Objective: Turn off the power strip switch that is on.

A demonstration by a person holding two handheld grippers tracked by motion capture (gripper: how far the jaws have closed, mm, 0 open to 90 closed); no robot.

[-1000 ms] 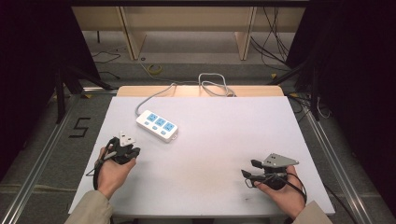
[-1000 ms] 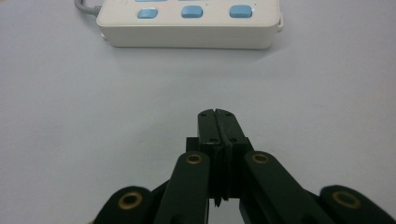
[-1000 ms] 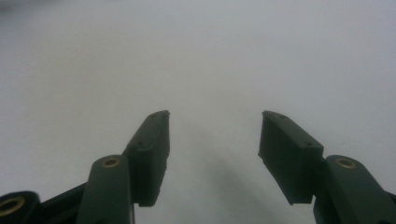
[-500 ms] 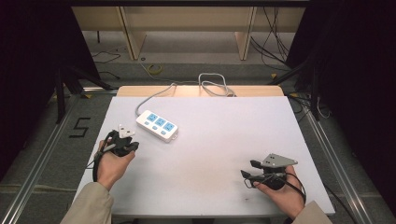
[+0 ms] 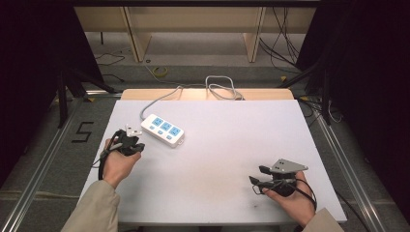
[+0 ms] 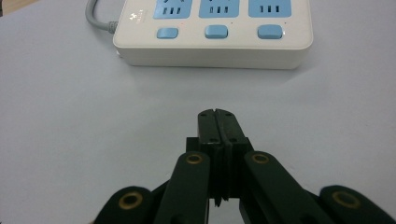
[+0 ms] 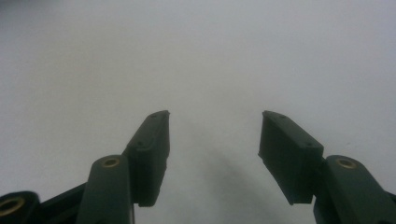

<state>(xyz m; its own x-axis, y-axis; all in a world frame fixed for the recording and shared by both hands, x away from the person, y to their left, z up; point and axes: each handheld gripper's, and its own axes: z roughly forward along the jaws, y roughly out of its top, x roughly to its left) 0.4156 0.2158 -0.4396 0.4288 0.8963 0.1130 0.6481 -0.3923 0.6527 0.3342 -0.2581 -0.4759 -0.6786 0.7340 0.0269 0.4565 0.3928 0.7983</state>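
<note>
At the left side of the high view, the left gripper [image 5: 129, 143] now sits a little higher in the frame and closer to the power strip [image 5: 163, 130] than one second ago, when the hand was lower and more apart from it; the right gripper [image 5: 270, 177] at the lower right has kept its place, and the strip itself has not shifted. The power strip lies on the white table [image 5: 232, 145] in the upper left part of the frame, just beside the left gripper's tip but not touching it. Its long axis runs diagonally, from the upper left down to the lower right, and its grey cable [image 5: 193, 89] leaves the upper left end and goes toward the far edge of the table. In the left gripper view the strip [image 6: 212, 32] lies across the top of the frame, with the three blue switches facing the camera. The left gripper [image 6: 217, 116] has its jaws pressed together with nothing between them. The right gripper [image 7: 214, 133] has its jaws wide apart over bare table, and it holds nothing.
</note>
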